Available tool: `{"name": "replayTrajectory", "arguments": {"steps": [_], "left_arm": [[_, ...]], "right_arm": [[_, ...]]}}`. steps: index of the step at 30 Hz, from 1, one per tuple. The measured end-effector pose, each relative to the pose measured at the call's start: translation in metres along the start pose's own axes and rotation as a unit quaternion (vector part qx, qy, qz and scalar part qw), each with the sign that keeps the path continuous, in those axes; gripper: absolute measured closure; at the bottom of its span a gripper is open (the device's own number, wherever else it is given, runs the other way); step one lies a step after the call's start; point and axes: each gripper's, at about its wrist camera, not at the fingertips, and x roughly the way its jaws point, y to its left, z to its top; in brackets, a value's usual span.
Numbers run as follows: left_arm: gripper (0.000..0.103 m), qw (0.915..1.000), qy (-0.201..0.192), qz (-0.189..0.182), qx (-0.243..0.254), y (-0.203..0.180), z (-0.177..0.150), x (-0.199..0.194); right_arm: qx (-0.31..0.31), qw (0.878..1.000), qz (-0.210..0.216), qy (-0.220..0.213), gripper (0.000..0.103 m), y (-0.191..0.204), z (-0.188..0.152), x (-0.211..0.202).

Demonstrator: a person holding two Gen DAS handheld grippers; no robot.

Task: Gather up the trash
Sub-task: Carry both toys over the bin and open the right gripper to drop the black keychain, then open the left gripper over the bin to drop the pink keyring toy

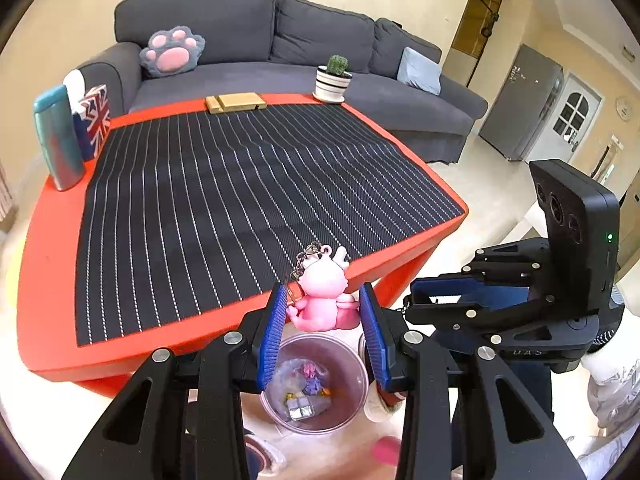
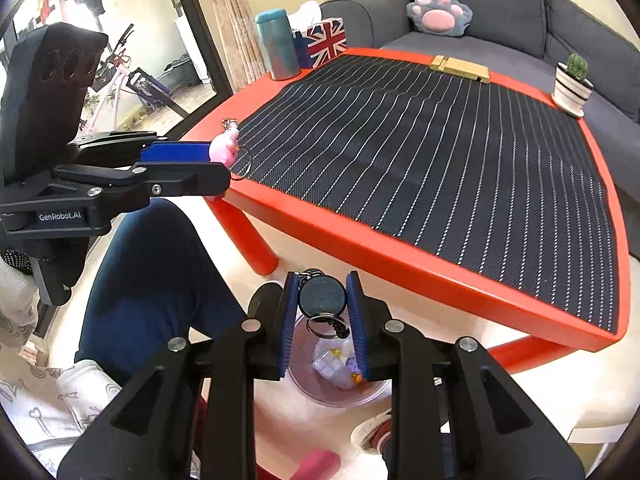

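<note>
My left gripper (image 1: 325, 302) is shut on a pink figurine keychain (image 1: 324, 296), whose chain hangs toward the table edge. It hovers above a clear plastic trash bin (image 1: 352, 396) on the floor, with several small scraps inside. In the right wrist view the same left gripper (image 2: 224, 160) holds the pink figurine keychain (image 2: 225, 145) beside the table corner. My right gripper (image 2: 322, 300) is shut on a round black disc keychain (image 2: 322, 295) with a metal ring dangling, just above the trash bin (image 2: 340, 398). The right gripper's body (image 1: 500, 300) shows at the right of the left wrist view.
A red table (image 1: 48, 300) with a black striped mat (image 2: 440, 152) carries a teal bottle (image 1: 56, 136), a Union Jack tissue box (image 1: 94, 120), a gold box (image 1: 236, 103) and a potted cactus (image 1: 334, 80). Behind stands a grey sofa (image 1: 248, 32). A person's leg (image 2: 152, 264) is left.
</note>
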Motion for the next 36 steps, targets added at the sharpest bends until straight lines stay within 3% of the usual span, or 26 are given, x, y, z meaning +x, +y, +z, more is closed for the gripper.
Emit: {"name": "replayTrajectory", "arguments": {"steps": [4, 6, 7, 11, 14, 20, 36], "left_arm": [[0.066, 1.0, 0.007, 0.0, -0.003, 0.002, -0.004, 0.003], [0.066, 1.0, 0.007, 0.0, -0.004, 0.002, -0.003, 0.003], [0.066, 1.0, 0.007, 0.0, -0.004, 0.003, -0.002, 0.003], [0.066, 1.0, 0.008, -0.002, -0.002, 0.001, -0.003, 0.004], [0.066, 0.9999, 0.011, -0.005, -0.001, 0.0, -0.003, 0.005], [0.066, 0.9998, 0.017, -0.011, 0.006, -0.004, -0.003, 0.008], [0.066, 0.999, 0.03, -0.024, 0.021, -0.016, -0.005, 0.015]], "right_arm": [[0.001, 1.0, 0.006, 0.003, 0.077, -0.001, -0.001, 0.004], [0.007, 1.0, -0.001, -0.002, 0.057, -0.004, 0.001, 0.004], [0.012, 1.0, -0.004, -0.007, 0.04, -0.006, 0.002, 0.003], [0.026, 0.999, -0.018, -0.015, 0.023, -0.013, 0.004, 0.0], [0.034, 0.999, -0.023, -0.018, 0.017, -0.016, 0.005, -0.002], [0.05, 0.998, -0.038, -0.023, 0.012, -0.023, 0.003, -0.011], [0.082, 0.992, -0.077, -0.049, 0.011, -0.039, -0.002, -0.034]]}}
